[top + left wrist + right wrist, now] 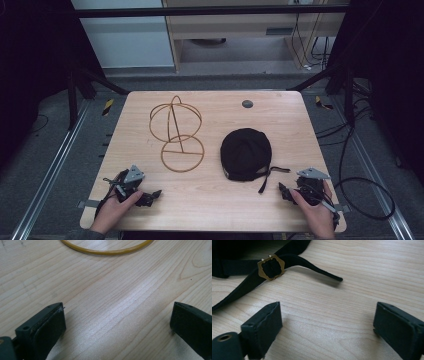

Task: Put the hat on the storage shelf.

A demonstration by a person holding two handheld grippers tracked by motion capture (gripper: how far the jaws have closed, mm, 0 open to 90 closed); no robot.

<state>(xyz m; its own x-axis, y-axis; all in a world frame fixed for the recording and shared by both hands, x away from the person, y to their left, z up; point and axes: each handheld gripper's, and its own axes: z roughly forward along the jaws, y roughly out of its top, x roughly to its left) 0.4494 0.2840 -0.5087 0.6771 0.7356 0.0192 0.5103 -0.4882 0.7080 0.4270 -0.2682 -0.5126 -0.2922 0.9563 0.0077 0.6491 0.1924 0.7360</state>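
Observation:
A black cap (246,152) lies crown up right of the table's middle, its strap (265,181) trailing toward the near edge. A gold wire stand (176,134), two hoops on a round base ring, stands left of the cap. My left gripper (150,196) rests open on the near left of the table; the stand's base ring (107,251) curves across ahead of its jaws. My right gripper (286,192) rests open at the near right. Just ahead of its jaws lie the cap's strap (312,265) and brass buckle (271,267). Nothing sits between either pair of jaws.
The wooden table (210,205) has a round grey cable port (247,104) at its far edge. Cables (360,185) run over the floor at the right. Dark frame legs stand at both far corners.

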